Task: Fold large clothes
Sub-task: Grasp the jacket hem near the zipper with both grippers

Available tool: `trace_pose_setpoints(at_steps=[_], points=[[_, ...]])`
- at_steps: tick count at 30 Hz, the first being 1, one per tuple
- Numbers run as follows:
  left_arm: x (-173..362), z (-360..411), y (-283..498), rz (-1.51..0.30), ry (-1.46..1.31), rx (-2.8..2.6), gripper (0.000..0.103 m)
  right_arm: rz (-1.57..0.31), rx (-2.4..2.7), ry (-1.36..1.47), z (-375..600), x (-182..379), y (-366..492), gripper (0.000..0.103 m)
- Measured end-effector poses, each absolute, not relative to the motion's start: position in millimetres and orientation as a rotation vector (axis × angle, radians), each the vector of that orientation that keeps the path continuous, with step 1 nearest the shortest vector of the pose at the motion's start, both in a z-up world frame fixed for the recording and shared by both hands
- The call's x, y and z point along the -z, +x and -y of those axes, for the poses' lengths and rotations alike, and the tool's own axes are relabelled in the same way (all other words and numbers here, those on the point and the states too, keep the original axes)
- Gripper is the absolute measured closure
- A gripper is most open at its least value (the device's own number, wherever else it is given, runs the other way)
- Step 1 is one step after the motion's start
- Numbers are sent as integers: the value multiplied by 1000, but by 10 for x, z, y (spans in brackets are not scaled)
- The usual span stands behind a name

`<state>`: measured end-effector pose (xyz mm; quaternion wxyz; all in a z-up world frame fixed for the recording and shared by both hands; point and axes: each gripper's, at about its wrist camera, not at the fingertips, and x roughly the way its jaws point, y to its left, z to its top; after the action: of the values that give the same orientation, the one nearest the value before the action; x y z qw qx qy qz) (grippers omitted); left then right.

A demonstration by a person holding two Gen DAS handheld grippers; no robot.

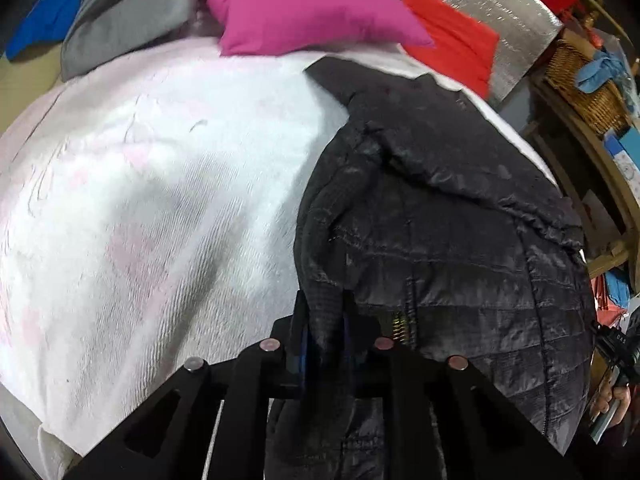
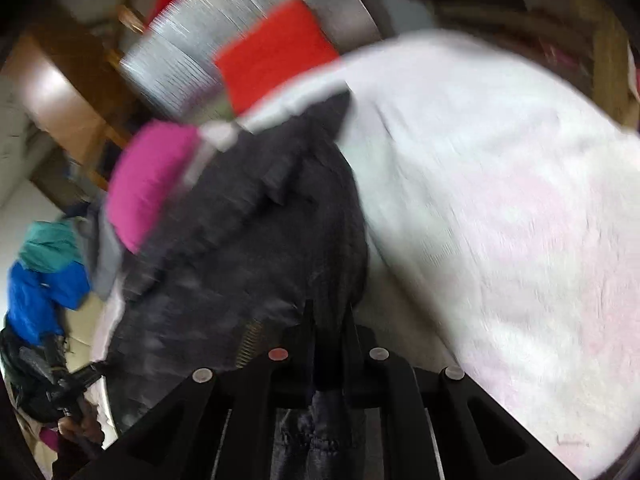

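Left gripper was clamped on ribbed edge of black quilted jacket; jacket spread toward 1 o'clock on white blanket. Right gripper was pinching dark jacket edge too; that view was blurred. Wide bare blanket lay at 9–11 o'clock in left view. Pink pillow and red cloth sat along far blanket edge, 12 o'clock.

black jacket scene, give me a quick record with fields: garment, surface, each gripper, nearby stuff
garment: black quilted jacket, spread on the bed
surface: white-pink blanket
left gripper: shut on the jacket's edge
right gripper: shut on the jacket's edge; view blurred
nearby: magenta pillow, red pillow, grey garment
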<state>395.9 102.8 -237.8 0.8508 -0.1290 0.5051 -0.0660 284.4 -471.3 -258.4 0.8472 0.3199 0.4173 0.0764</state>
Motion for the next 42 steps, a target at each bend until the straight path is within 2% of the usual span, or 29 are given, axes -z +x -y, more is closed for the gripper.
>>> trace_pose_setpoints(at_steps=[1,2,4,5,6,7,13,15,19,20,21,23,29,35,42], points=[[2376,-1044,3956,-1066,-277,139,79,-862,-172,707,4761,2573,2808,89],[2375,-1060,3944,-1074,-281,133,69,-850,-181,724,4788,2555,2780,87],[2378,-1099,3878,-1085,-287,138,62,-845,-221,779,4847,2548,2706,70],[2376,-1099,3844,-1091,-289,141,62,-845,-242,807,4865,2569,2681,53],[2369,-1095,3799,-1095,-291,149,61,-843,-264,842,4872,2603,2649,48],[2348,-1086,3737,-1089,-286,156,61,-851,-272,857,4857,2642,2627,47],[2189,-954,3287,-995,-201,110,61,-898,-269,893,4703,2796,2438,48],[2168,-910,3169,-962,-159,84,61,-918,-262,901,4649,2865,2395,61],[2173,-781,3047,-929,-70,63,61,-936,-253,883,4569,2946,2357,72],[2168,-743,3059,-924,-47,59,61,-934,-250,865,4542,2928,2356,84],[2171,-700,3054,-916,-18,54,61,-927,-250,843,4510,2907,2351,90],[2173,-641,3054,-906,20,55,61,-904,-232,780,4442,2826,2328,92],[2144,-546,3012,-868,87,38,63,-732,-248,701,4369,2489,2191,93],[2116,-504,2974,-848,118,31,64,-847,-211,727,4388,2716,2295,93],[2101,-474,2955,-834,145,21,64,-911,-231,798,4451,2852,2336,86]])
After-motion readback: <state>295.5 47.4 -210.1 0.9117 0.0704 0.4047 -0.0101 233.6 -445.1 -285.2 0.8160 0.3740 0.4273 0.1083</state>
